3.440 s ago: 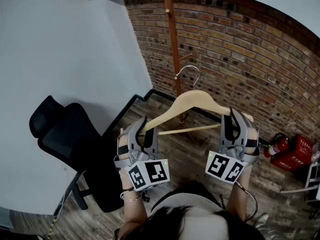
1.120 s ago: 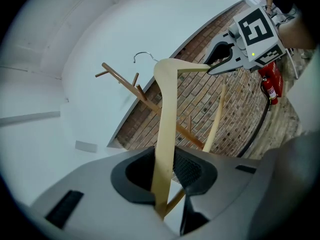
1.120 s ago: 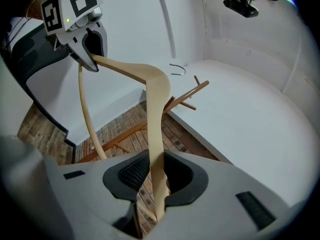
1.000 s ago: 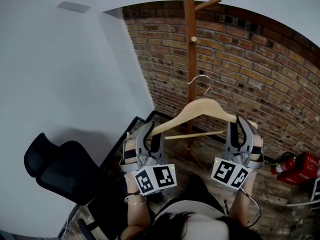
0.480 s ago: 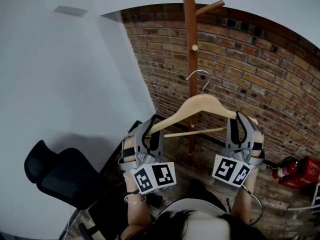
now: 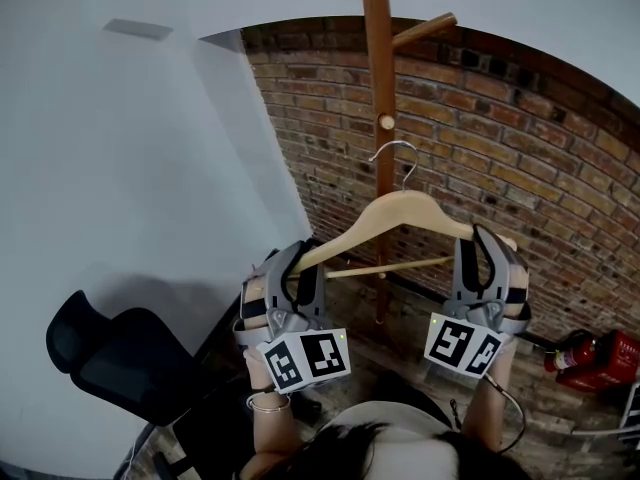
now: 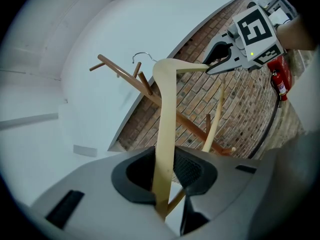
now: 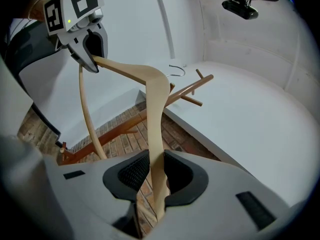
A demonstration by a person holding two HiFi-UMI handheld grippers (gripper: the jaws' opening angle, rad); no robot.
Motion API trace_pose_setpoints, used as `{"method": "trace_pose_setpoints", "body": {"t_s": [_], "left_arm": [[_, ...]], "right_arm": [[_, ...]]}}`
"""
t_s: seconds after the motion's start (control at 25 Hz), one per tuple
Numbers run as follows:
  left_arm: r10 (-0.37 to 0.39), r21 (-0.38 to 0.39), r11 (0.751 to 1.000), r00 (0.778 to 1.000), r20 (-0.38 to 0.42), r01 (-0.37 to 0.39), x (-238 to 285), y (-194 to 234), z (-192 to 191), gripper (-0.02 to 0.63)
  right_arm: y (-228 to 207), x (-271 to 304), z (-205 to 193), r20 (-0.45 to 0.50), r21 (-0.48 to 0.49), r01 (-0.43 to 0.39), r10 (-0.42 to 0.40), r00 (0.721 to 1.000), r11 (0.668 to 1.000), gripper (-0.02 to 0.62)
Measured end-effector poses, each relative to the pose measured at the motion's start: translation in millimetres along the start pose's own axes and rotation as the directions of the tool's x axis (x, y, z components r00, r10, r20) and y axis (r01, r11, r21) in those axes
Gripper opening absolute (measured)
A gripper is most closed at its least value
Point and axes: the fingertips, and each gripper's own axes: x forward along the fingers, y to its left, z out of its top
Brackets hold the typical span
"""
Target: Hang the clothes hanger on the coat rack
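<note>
Near coat rack (image 6: 377,68), hanger (image 6: 402,207) (between left gripper (image 6: 296,260), right gripper (image 6: 478,246))

Even, diffuse indoor lighting; strong fisheye curvature with dark corner vignetting in all views; near gripper bodies slightly soft.

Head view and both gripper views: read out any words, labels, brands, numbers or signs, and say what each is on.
No text can be read in any view.
Left marker cube, right marker cube: black-and-white square patterns only, no letters.
Fire extinguisher: label too small to read.
Red box: too small to read.
</note>
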Motion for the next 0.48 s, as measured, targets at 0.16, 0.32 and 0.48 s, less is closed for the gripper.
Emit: {"method": "trace_pose_setpoints", "body": {"t_s": [0.16, 0.32, 0.48], "left_arm": [[0.002, -0.009, 1.0, 1.0, -0.009, -0.002, 12.6, 4.0, 2.4, 0.101], [-0.002, 0.002, 1.0, 1.0, -0.017, 0.002, 24.7, 6.2, 1.3, 0.101], [-0.007, 0.029, 1.0, 1.0, -0.027, 0.008, 36.3, 7.4, 1.8, 0.101]], "right_arm": [[-3.6, 13.8, -0.3, 0.007, 0.0, 0.0, 0.0, 1.0, 1.0, 0.109], [-4.9, 26.5, -0.7, 0.017, 0.001, -0.004, 0.004, 1.0, 1.0, 0.109], [-8.3, 39.7, -2.5, 0.022, 0.007, -0.014, 0.014, 1.0, 1.0, 0.109]]}}
